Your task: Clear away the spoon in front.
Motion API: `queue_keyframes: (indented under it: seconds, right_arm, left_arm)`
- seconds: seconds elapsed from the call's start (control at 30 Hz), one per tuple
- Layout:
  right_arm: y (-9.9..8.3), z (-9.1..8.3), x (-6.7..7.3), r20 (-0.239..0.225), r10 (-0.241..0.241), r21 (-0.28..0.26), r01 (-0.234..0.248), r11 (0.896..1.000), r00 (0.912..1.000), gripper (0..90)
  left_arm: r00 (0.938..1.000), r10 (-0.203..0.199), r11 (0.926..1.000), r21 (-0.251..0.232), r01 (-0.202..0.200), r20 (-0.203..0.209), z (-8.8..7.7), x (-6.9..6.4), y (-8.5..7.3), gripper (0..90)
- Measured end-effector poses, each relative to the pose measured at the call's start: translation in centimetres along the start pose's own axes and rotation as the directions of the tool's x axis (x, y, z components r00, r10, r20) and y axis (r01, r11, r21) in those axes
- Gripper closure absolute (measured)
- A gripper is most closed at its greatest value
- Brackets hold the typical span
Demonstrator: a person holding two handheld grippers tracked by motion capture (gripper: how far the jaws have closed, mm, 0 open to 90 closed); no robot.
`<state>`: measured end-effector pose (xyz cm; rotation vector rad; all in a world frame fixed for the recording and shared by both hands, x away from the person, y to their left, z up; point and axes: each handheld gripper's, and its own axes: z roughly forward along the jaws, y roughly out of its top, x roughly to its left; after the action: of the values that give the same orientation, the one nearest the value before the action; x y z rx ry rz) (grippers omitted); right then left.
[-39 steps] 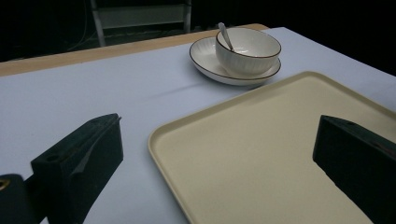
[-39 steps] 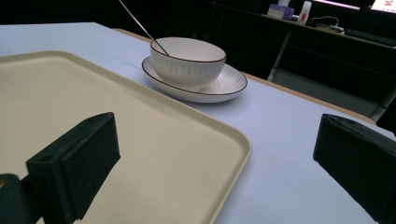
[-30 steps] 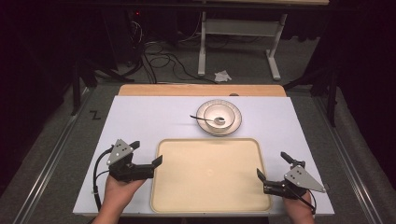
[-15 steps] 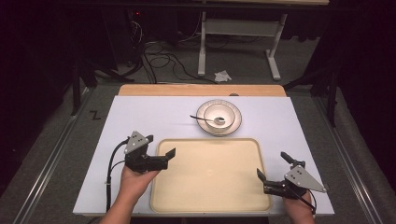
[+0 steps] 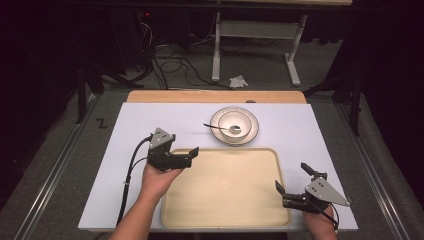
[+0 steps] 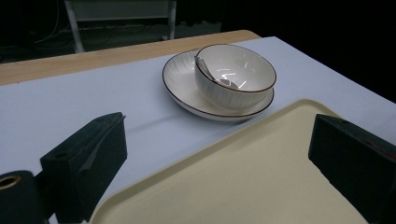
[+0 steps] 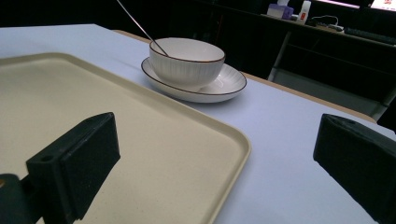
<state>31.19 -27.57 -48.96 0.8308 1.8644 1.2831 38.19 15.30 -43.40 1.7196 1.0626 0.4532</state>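
In the high view the left gripper (image 5: 188,152) sits left of centre, over the upper-left corner of the cream tray (image 5: 225,210), its jaws spread wide and holding nothing. The right gripper (image 5: 292,179) rests at the lower right of the frame beside the tray's right edge, jaws also wide apart and empty. Above the tray, centre-right, a white bowl (image 5: 234,124) stands on a plate (image 5: 251,131), with a spoon (image 5: 216,126) leaning in the bowl, handle pointing left.
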Motion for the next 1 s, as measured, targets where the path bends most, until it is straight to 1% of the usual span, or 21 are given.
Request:
queue_keyframes:
  seconds: [0.07,0.2,0.3,0.33,0.43,0.5,0.57,0.63,0.73,0.83,0.9,1.0]
  right_arm:
    - [0.0,0.0,0.0,-0.001,-0.001,0.000,0.001,1.000,1.0000,1.0]
    - [0.0,0.0,0.0,-0.005,-0.001,-0.003,0.001,1.000,1.0000,1.0]
    - [0.0,0.0,0.0,-0.009,0.002,-0.004,-0.002,1.000,1.0000,1.0]
    - [0.0,0.0,0.0,-0.009,0.002,-0.004,-0.002,1.000,1.0000,1.0]
    - [-0.1,0.0,0.0,-0.011,0.013,-0.002,-0.013,1.000,0.9999,1.0]
    - [-0.1,0.0,0.0,-0.011,0.002,-0.002,-0.002,1.000,0.9999,1.0]
    - [-0.1,0.0,0.0,-0.008,0.004,0.002,-0.004,1.000,1.0000,1.0]
    - [-0.1,0.0,-0.1,-0.009,0.011,-0.002,-0.011,1.000,0.9999,1.0]
    - [-0.2,0.0,-0.1,-0.008,0.016,-0.003,-0.016,1.000,0.9998,1.0]
    - [-0.2,0.0,-0.2,-0.008,0.011,-0.001,-0.011,1.000,0.9999,1.0]
    - [-0.2,-0.1,-0.2,-0.007,0.018,-0.003,-0.018,1.000,0.9998,1.0]
    - [-0.2,-0.1,-0.2,-0.005,0.016,-0.002,-0.016,1.000,0.9999,1.0]
  left_arm:
    - [1.0000,0.005,1.0000,0.006,-0.005,0.000,0.6,0.0,0.3,5.4]
    - [1.0000,-0.002,0.9999,0.013,0.002,0.003,1.9,-0.2,0.7,6.1]
    - [1.0000,-0.005,0.9996,0.029,0.005,0.001,3.1,-0.3,1.3,6.2]
    - [1.0000,-0.005,0.9996,0.029,0.005,0.001,3.1,-0.3,1.3,6.2]
    - [0.9999,-0.010,0.9995,0.029,0.010,0.001,4.0,-0.3,1.9,6.4]
    - [0.9999,-0.013,0.9995,0.028,0.013,0.002,4.2,-0.3,2.0,6.7]
    - [0.9999,-0.014,0.9994,0.032,0.014,0.002,4.7,-0.2,2.3,6.9]
    - [1.0000,-0.006,0.9990,0.044,0.006,-0.005,5.3,-0.2,2.9,7.0]
    - [0.9999,-0.009,0.9992,0.040,0.009,-0.005,5.6,-0.1,3.4,7.6]
    - [0.9999,-0.012,0.9987,0.050,0.012,-0.001,6.2,0.0,4.0,8.6]
    - [0.9995,-0.032,0.9979,0.056,0.031,0.004,6.6,0.2,4.4,8.7]
    - [0.9990,-0.045,0.9969,0.066,0.044,0.002,7.1,0.5,4.8,9.3]
